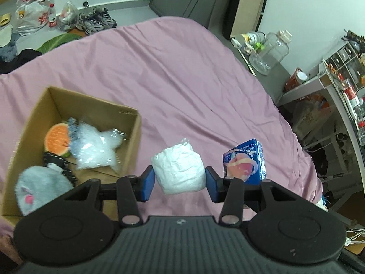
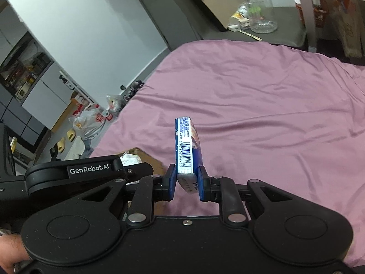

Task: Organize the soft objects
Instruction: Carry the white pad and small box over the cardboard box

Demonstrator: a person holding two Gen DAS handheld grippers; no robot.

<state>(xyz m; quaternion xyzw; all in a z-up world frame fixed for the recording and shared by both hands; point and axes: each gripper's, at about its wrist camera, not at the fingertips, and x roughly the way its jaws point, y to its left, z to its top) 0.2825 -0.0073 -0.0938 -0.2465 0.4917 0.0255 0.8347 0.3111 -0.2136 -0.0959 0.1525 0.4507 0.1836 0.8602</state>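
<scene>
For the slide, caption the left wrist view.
Left gripper holds a white wrapped bundle above the pink bedsheet, beside a cardboard box of soft items.

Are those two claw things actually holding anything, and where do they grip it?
Yes. The left gripper pinches a white soft bundle by its two sides. The right gripper clamps a blue tissue pack by the flat faces at its near end.

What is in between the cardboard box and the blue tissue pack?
The white wrapped bundle sits between the cardboard box and the blue tissue pack, held in the left gripper above the pink sheet. The left wrist view shows it.
</scene>
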